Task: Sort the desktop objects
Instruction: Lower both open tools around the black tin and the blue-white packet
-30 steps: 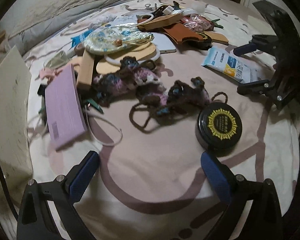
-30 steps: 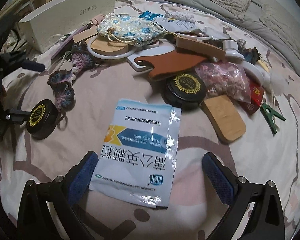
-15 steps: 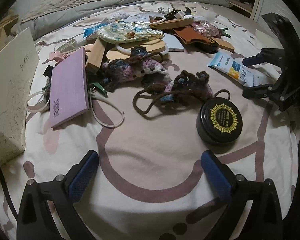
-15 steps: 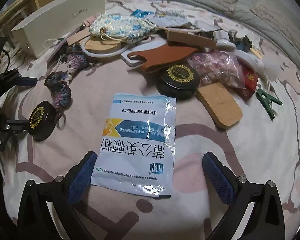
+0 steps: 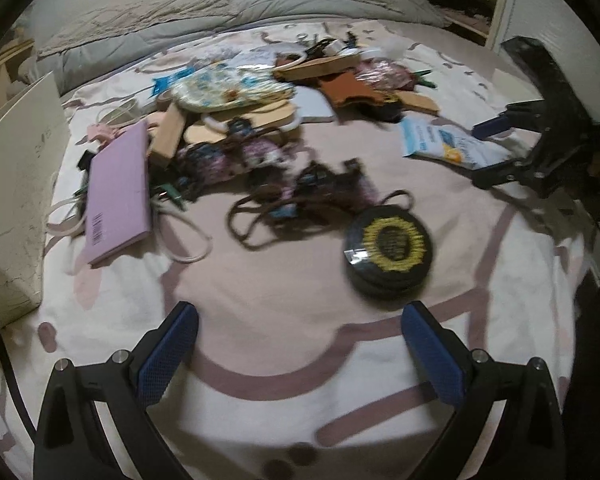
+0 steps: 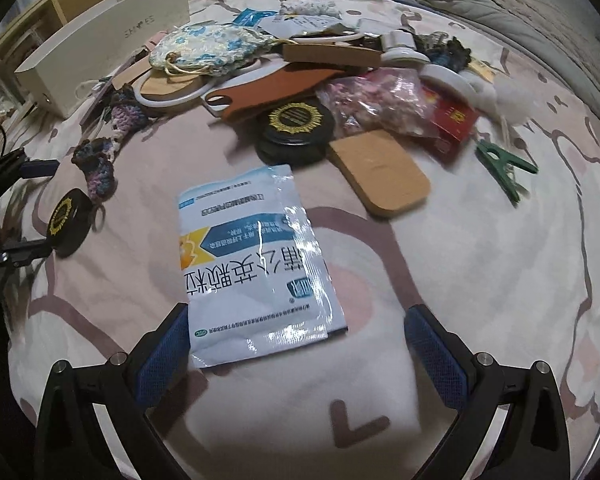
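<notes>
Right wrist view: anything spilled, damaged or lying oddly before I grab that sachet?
Nothing spilled or broken that I can see. The white-and-blue sachet lies flat and intact between the open fingers of the right gripper. One black round tin is half buried under the pile, with a brown leather piece overlapping it.

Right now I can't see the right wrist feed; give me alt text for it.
The open right gripper hovers over a white and blue medicine sachet lying flat on the patterned bedsheet. Beyond it sits a pile: black round tin, wooden board, green clip, floral pouch, white shoebox.
</notes>
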The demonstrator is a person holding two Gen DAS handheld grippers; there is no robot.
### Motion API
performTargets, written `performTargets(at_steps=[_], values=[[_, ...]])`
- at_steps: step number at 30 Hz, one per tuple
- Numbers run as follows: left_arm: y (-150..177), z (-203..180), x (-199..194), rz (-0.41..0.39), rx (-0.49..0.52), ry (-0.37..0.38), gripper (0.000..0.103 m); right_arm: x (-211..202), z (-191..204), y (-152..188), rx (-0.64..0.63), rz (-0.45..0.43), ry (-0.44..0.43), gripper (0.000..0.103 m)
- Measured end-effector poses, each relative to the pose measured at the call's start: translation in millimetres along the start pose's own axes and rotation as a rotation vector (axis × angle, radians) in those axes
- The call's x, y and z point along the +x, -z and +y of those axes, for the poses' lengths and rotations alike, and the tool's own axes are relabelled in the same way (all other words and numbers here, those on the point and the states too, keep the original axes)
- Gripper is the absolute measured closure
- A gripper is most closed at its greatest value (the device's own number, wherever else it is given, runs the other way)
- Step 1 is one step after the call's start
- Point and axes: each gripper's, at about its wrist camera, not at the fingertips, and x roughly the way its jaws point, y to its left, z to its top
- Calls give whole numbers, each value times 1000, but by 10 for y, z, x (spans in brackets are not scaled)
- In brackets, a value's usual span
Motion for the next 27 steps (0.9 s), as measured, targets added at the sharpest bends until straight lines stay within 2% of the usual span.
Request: performTargets(at_steps=[7, 15, 21, 27], values=[[-83, -266, 0, -18, 24, 83, 0, -42, -231, 70, 91, 18, 40, 0], [-208, -373, 113, -54, -76, 74, 2, -85, -467, 84, 171, 65, 99, 0], [-252, -377, 184, -80, -133, 53, 10, -225, -593, 120, 248, 110, 171, 0], [-218, -417, 217, -94, -107, 16, 12, -378, -408, 22, 256, 29, 74, 0]])
